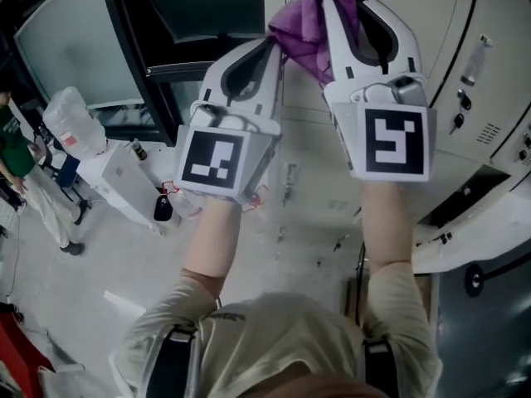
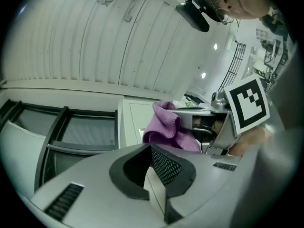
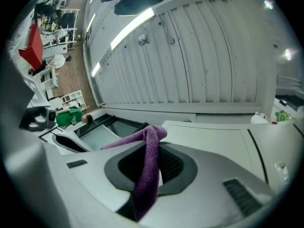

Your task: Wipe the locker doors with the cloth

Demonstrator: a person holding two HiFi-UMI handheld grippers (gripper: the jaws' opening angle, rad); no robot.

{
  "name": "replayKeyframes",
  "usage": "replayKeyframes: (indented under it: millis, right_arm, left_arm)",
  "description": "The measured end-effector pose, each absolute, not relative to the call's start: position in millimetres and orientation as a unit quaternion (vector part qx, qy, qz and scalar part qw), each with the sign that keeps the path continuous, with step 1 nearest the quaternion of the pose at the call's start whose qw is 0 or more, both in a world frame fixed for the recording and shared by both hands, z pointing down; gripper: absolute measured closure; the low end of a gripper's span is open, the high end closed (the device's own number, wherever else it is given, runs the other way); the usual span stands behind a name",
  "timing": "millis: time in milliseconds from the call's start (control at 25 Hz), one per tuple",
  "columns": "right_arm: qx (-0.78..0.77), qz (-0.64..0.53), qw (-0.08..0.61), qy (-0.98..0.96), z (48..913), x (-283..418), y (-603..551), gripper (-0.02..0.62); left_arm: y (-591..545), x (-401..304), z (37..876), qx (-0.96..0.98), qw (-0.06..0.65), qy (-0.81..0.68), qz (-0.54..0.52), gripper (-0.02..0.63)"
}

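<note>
One purple cloth [image 1: 309, 21], clamped in right gripper [image 1: 344, 7], fronts pale locker doors [image 1: 440, 23].

Workplace interior, office or lab type, with staff locker area
- bank of white metal locker doors [image 1: 506, 73], key [image 1: 457, 123] hanging in lock, vent slots [image 1: 488, 131] in one door
- dark glass partition [image 1: 75, 48] in black frame
- upturned water bottle [image 1: 73, 121] on white dispenser [image 1: 124, 181]
- pale hard floor [image 1: 124, 264]; person in green top [image 1: 15, 143] standing at edge
- slatted panel ceiling [image 3: 199, 56] with strip light [image 3: 133, 27]
- white cube shelving [image 3: 71, 99] far off in open room
</note>
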State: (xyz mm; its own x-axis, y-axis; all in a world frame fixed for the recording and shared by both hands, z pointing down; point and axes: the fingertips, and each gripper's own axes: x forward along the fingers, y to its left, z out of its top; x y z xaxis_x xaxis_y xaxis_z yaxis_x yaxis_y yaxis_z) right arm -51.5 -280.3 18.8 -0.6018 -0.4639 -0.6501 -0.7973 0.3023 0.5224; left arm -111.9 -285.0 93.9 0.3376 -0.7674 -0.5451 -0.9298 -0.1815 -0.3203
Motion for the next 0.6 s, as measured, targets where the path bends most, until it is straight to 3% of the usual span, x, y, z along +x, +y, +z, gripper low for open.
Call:
replayKeyframes:
  millis: [320,600]
  right_arm:
    - [-0.371,0.416,0.174,0.811,57.9,-99.6,-288.1,0.543]
    - [-0.390,0.399,0.137,0.819,88.4,-101.4,-310.9,0.542]
  left_arm:
    - [-282.6,-149.2,114.2,-0.736,0.292,0.601,0.108,0.604]
    - [-294.2,-145.8,130.4,-0.744,0.277,0.599,0.104,0.605]
